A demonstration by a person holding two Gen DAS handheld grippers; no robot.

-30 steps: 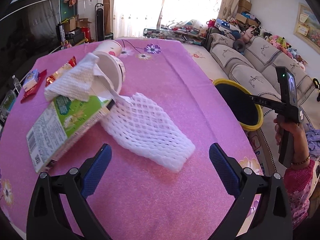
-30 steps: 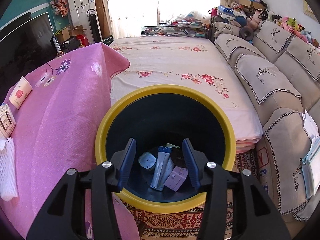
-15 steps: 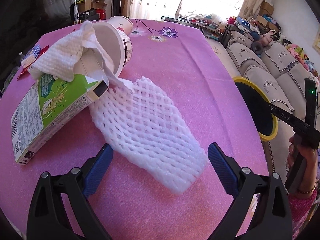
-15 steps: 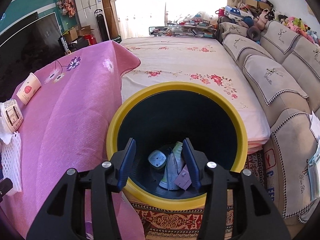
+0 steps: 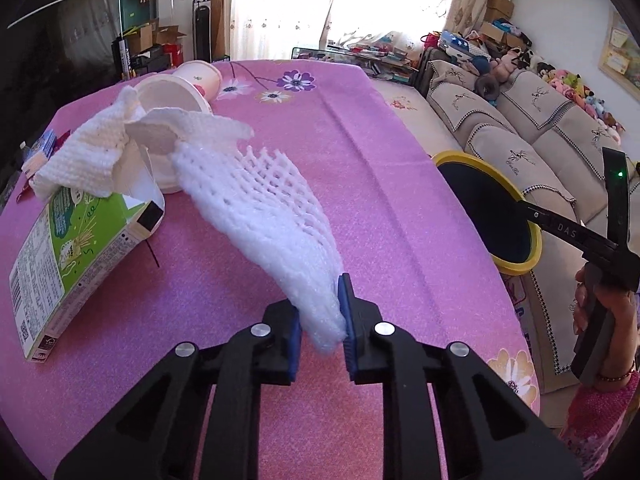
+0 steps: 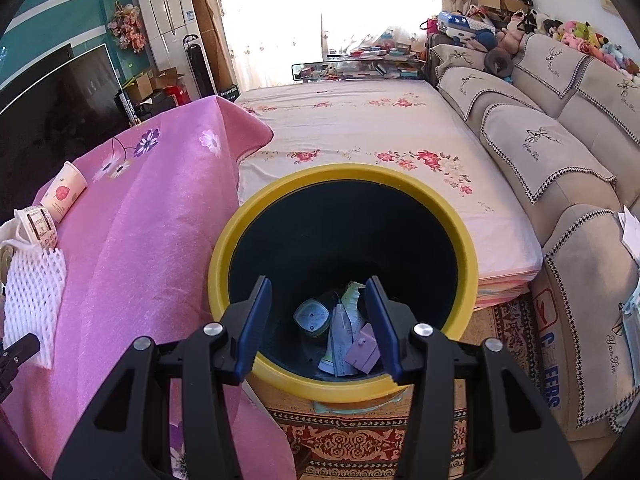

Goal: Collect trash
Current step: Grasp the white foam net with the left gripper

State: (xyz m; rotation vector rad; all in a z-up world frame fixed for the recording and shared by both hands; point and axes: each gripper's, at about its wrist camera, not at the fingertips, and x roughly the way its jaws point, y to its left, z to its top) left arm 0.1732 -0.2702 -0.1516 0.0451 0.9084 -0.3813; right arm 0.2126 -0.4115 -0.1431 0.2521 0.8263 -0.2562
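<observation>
The left hand-held gripper is pinching the near end of the white foam net between its blue pads, with the jaws closed on it. The net is stretching away toward 11 o'clock across the pink worktop, its far end lying against a tipped white tub draped with a white paper towel. A green and white carton is lying on its side at 9 o'clock, just beside the tub, and a small paper cup is lying on the worktop behind the tub at 11 o'clock.

The right hand-held gripper is hanging over the yellow-rimmed bin, which is standing on the patterned rug just beside the worktop's edge. Its jaws are standing apart with nothing between them. In the bottom of the bin, a small round lidded pot, a crumpled tube and a purple box are lying together. In the left wrist view, the same bin is showing at 3 o'clock past the worktop's edge, with the right hand-held gripper's body reaching across its rim. In the right wrist view, the net is showing at 9 o'clock on the worktop.
</observation>
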